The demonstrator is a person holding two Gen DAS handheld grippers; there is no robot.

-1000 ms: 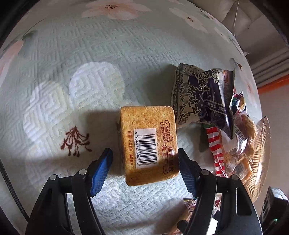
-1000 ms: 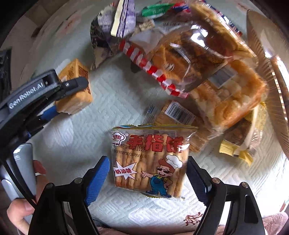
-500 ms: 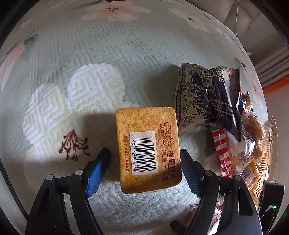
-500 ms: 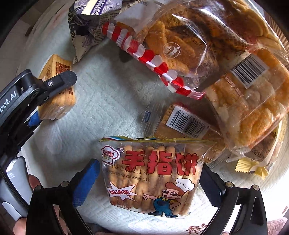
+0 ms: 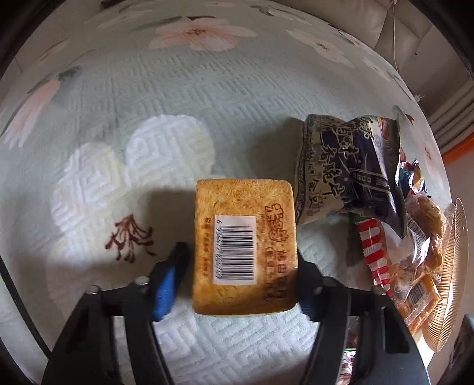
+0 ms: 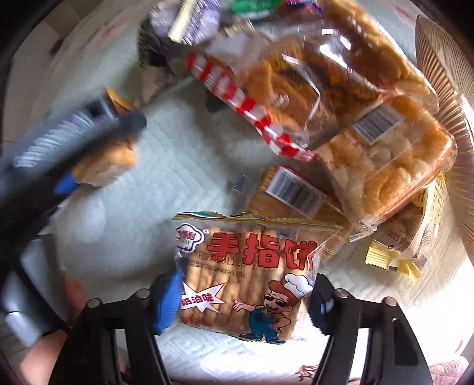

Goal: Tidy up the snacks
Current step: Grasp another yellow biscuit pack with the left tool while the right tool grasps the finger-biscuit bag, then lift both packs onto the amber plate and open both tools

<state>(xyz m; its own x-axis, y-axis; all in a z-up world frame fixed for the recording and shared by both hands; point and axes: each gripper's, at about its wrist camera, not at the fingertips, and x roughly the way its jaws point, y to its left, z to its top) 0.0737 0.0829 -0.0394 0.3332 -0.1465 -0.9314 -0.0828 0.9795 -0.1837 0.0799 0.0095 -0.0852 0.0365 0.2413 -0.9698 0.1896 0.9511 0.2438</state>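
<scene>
Closed in since a moment ago: both pairs of jaws now tight against their packets. Underneath, pale green quilted tablecloth with pink blossoms; cream upholstery at upper right. Heaped beside a ribbed amber tray: clear bags of fried snacks, dark crumpled packet. Clamped in left gripper: toast packet, barcode up. Pinched in right gripper: finger-biscuit bag.
</scene>
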